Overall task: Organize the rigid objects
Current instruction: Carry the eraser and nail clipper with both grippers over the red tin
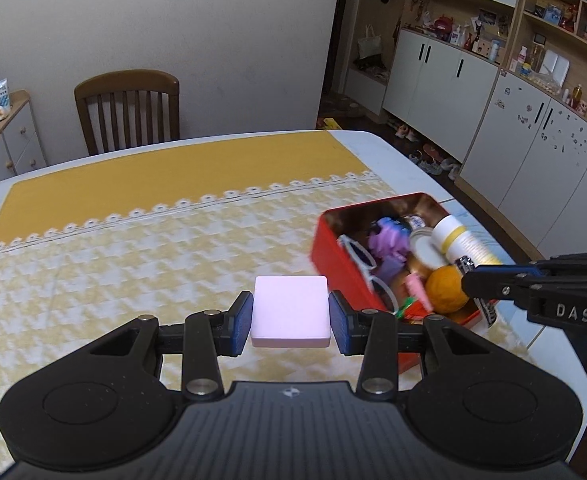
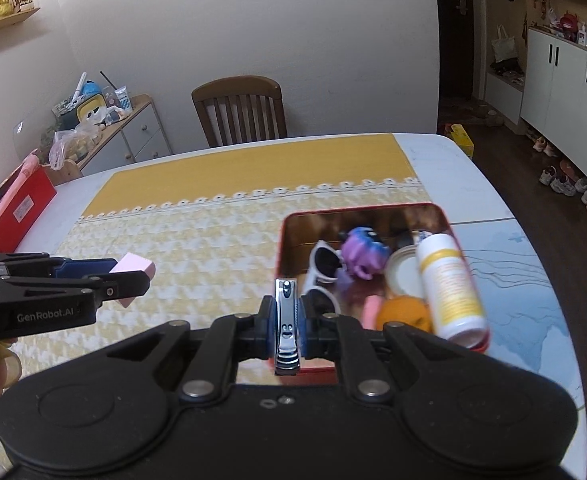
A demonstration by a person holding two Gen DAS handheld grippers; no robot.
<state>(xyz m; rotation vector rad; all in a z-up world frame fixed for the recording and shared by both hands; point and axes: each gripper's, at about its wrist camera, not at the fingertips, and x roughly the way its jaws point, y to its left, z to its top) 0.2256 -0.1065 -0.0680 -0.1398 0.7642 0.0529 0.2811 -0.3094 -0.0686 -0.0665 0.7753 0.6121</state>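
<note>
Above the houndstooth tablecloth (image 1: 133, 248), at twelve o'clock from your left gripper (image 1: 290, 316), a pale pink block (image 1: 290, 310) sits clamped between the blue pads (image 1: 240, 322), which press its two opposite flat sides. The block looks rigid, light and smooth-faced; judged from its square edges, a hold across the parallel sides, as here, should resist twisting, though the smooth faces could slip under a loose squeeze.

Your right gripper (image 2: 288, 326) is nearly closed on a steel nail clipper (image 2: 287, 326), held edge-on with its lever uppermost and its length along the fingers. The clipper is thin, hard and polished, so it likely pivots easily; gripping near its middle seems the safest.

The red tin (image 2: 373, 210) lies at one o'clock in the right wrist view and at two o'clock in the left. It already holds white sunglasses (image 2: 325, 264), a purple hair claw (image 2: 363, 254), a white-and-yellow bottle (image 2: 449, 284), a round lid (image 2: 405, 274) and an orange ball (image 2: 403, 312). Free room appears mainly at its far end, behind the sunglasses and the claw.
</note>
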